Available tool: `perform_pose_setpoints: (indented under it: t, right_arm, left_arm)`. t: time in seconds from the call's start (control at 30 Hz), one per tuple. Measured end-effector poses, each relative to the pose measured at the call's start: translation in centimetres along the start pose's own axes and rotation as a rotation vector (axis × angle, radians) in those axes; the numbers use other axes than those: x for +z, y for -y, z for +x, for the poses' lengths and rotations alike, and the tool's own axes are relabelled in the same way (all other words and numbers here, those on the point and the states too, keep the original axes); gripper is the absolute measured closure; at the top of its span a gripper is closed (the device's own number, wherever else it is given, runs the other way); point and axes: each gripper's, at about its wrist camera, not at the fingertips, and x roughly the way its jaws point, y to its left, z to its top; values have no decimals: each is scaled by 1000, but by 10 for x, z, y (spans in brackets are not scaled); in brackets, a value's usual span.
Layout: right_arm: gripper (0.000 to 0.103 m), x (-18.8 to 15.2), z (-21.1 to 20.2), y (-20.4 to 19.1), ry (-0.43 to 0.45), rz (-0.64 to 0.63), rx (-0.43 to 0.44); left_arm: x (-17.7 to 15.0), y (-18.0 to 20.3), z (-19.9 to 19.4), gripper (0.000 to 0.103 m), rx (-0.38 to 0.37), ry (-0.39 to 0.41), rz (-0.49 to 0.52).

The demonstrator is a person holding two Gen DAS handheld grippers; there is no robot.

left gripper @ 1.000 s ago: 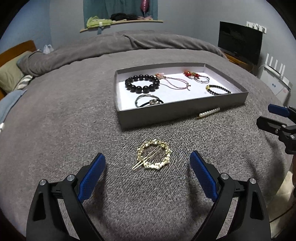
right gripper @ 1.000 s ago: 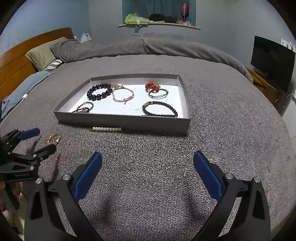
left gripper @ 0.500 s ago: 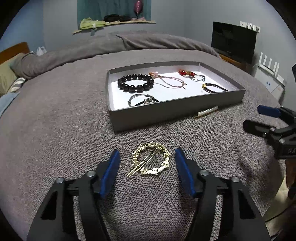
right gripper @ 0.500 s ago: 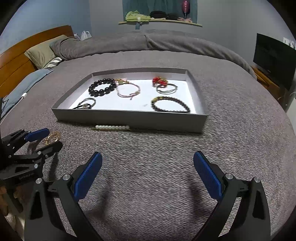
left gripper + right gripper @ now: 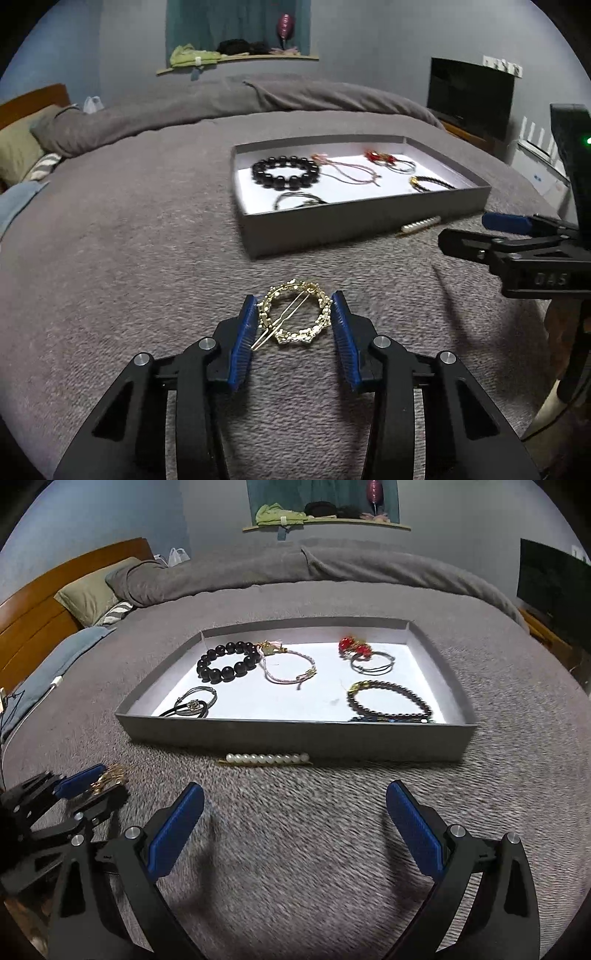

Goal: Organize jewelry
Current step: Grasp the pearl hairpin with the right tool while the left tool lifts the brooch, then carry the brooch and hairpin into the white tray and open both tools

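Observation:
A gold round hair clip [image 5: 294,314] lies on the grey bedspread. My left gripper [image 5: 294,308] has closed on it, a blue pad touching each side; it also shows in the right wrist view [image 5: 92,781] with the clip [image 5: 109,775] between its fingers. A pearl hair clip [image 5: 267,757] lies in front of the grey tray's near wall [image 5: 295,734], also seen from the left wrist [image 5: 421,224]. My right gripper [image 5: 293,823] is open and empty, a little short of the pearl clip. The tray holds a black bead bracelet [image 5: 227,661], a pink cord bracelet [image 5: 290,666] and several other pieces.
The tray's near wall [image 5: 365,221] stands beyond the gold clip. Pillows [image 5: 90,590] and a wooden headboard [image 5: 33,620] are at the far left, a rolled duvet [image 5: 314,568] at the back, a dark TV [image 5: 554,590] at the right.
My left gripper moved forward around the gold clip and its jaws closed from wide open onto the clip's sides. My right gripper moved closer to the tray and stayed open.

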Motion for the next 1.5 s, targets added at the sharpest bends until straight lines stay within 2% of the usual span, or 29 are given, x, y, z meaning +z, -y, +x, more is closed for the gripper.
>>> perform_pose_setpoints:
  t: [0.37,0.43,0.5,0.57,1.0,1.27,1.37,1.5]
  right_arm:
    - [8,7,34,-28,-26,4,-83]
    - [15,6,35,-30,-24,5,-91]
    - [27,6,35,-32,-20,-1,-105]
    - [33,5,34,-31,-20,0,-99]
    - [33,-3,0,-21,19,-27,-28]
    - [33,4,-40,-1,105,-55,2]
    - [33,15,-47,6,128,-60,21]
    - [33,36,-43,8,139,-107,46]
  left_arm:
    - [-4,-8,-2,60,-21,24,-28]
    - [-4,-9,-2,60,-26,23,-31]
    - [-5,-10,-2,60,-29,24,-31]
    - [-5,-10,-2,60,-32,24,-31]
    - [-1,-12,-9,61,-52,22,-48]
    - [29,-11,-32,61,-103,40,-23]
    - [56,-9,-36,61,-131,43,9]
    - [94,2,-18,61,-200,4,81]
